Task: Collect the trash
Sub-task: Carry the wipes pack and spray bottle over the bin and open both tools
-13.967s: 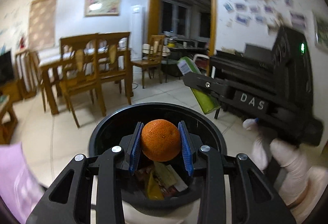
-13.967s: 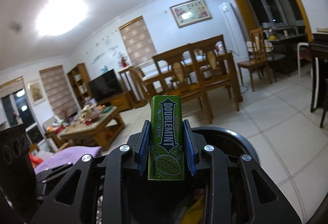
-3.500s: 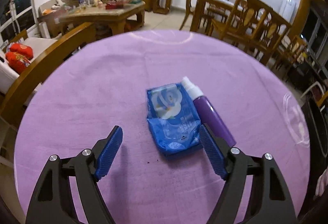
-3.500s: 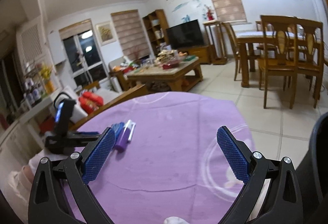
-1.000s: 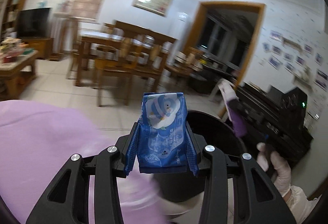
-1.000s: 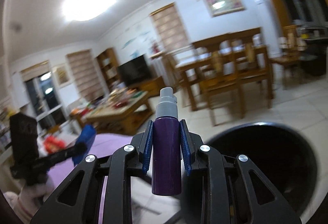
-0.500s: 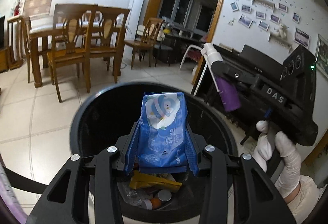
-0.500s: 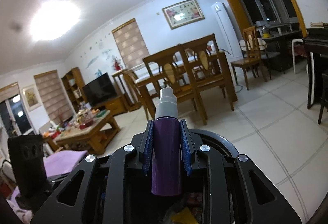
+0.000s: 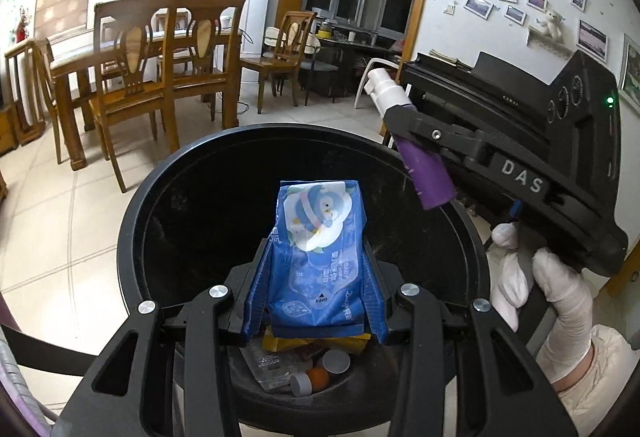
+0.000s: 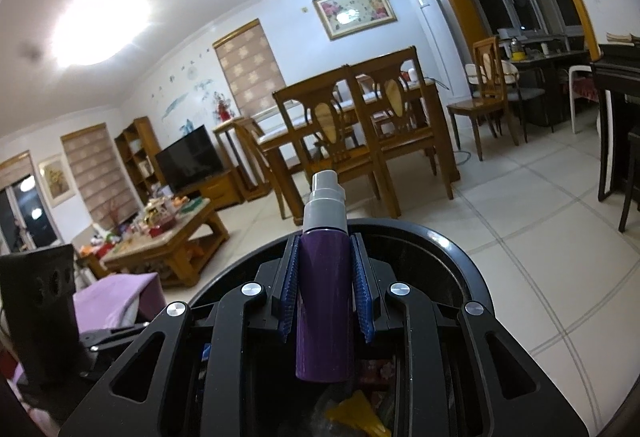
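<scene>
The blue wipes pack (image 9: 318, 253) read "BABY" and "OPEN"; "DAS" marked the right gripper (image 9: 404, 125), "KAWAI" the piano (image 9: 516, 105); the black bin (image 9: 168, 197) held yellow wrappers (image 9: 316, 344), grey caps and an orange; the left gripper (image 9: 316, 289) pinched the pack above it; the right pinched a purple, grey-capped spray bottle (image 10: 325, 301) over the rim.

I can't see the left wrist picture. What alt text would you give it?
The left gripper holds a blue wipes pack over an open black bin with trash at the bottom. To its right, a gloved hand holds the right gripper, clamped on a purple spray bottle above the bin's rim.
</scene>
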Demonstrator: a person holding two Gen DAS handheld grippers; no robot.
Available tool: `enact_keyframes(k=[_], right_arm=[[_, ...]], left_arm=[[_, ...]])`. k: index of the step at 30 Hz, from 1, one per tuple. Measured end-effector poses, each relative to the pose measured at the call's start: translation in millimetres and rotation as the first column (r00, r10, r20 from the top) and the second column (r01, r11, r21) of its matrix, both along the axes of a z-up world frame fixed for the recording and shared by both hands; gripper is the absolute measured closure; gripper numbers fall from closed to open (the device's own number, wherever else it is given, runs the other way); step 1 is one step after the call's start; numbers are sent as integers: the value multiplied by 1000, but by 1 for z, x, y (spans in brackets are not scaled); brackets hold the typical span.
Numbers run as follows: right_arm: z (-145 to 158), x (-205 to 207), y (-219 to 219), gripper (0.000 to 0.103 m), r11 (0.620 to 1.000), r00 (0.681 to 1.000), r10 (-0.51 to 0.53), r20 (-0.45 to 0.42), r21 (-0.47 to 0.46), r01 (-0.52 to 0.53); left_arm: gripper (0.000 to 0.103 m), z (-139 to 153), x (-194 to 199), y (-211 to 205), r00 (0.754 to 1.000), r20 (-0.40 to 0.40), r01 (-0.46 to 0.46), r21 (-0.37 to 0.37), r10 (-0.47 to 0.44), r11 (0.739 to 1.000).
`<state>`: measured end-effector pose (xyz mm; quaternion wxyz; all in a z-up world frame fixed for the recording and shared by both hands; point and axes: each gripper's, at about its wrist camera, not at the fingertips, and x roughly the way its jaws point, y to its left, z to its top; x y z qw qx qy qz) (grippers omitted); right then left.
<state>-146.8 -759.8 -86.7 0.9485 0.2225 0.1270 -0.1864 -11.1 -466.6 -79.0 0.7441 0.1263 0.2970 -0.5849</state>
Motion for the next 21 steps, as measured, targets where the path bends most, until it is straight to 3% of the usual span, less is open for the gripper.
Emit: enact_keyframes(k=[21], right_arm=[[-8,6,16,77,1000,1000,13,-20,12,-12]], left_arm=[[59,-1,0,-9,1000,12,7,7,-7,1000]])
